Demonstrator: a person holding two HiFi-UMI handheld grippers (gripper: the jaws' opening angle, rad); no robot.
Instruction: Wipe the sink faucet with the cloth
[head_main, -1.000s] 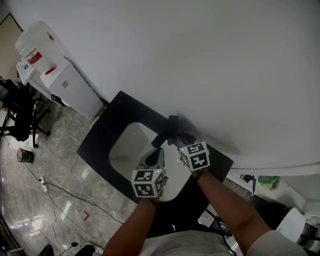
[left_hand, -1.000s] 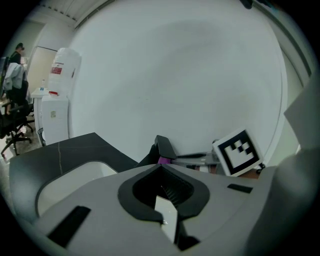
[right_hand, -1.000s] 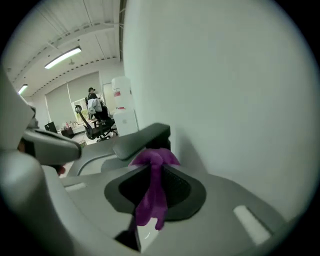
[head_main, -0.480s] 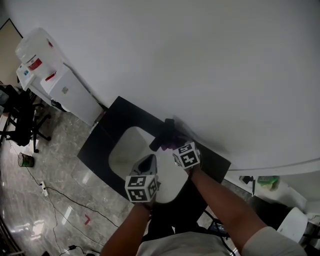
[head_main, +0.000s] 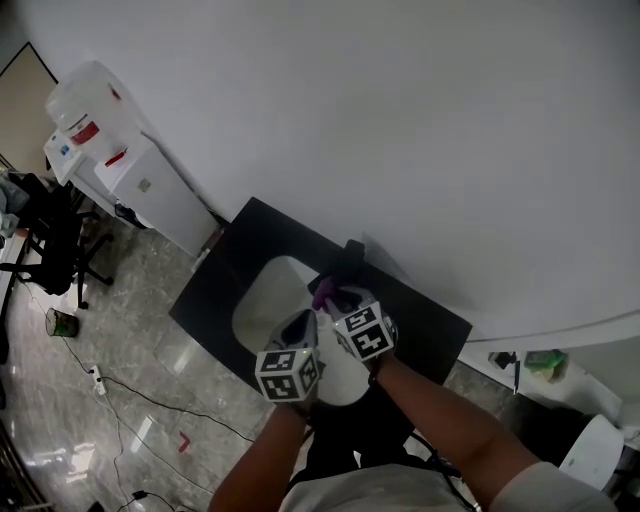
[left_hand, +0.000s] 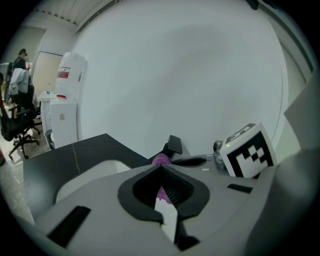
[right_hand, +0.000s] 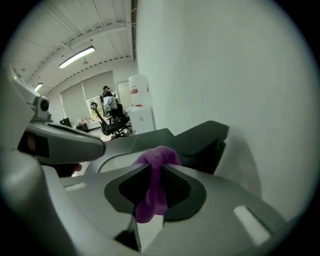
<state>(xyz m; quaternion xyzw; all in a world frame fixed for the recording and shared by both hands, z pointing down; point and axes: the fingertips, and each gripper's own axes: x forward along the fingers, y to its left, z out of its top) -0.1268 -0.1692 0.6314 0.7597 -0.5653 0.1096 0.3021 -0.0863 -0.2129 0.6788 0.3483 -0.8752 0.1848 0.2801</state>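
Observation:
A black faucet (head_main: 346, 260) stands at the far rim of a white sink (head_main: 265, 300) set in a black counter (head_main: 230, 262). My right gripper (head_main: 335, 300) is shut on a purple cloth (head_main: 322, 292) and holds it against the faucet's spout end. In the right gripper view the cloth (right_hand: 152, 195) bunches out past the shut jaws, just in front of the faucet (right_hand: 205, 140). My left gripper (head_main: 303, 322) hovers over the basin beside the right one. Its jaws are shut in the left gripper view, with the cloth (left_hand: 161, 159) and faucet (left_hand: 174, 146) just beyond them.
A white wall rises directly behind the faucet. A water dispenser (head_main: 130, 165) stands left of the counter, with an office chair (head_main: 45, 245) beyond it. Cables lie on the glossy floor (head_main: 110, 400). A person stands by chairs far off in the right gripper view.
My right gripper has drawn back along the faucet toward its spout end, and the purple cloth now shows there. The left gripper stayed close beside it.

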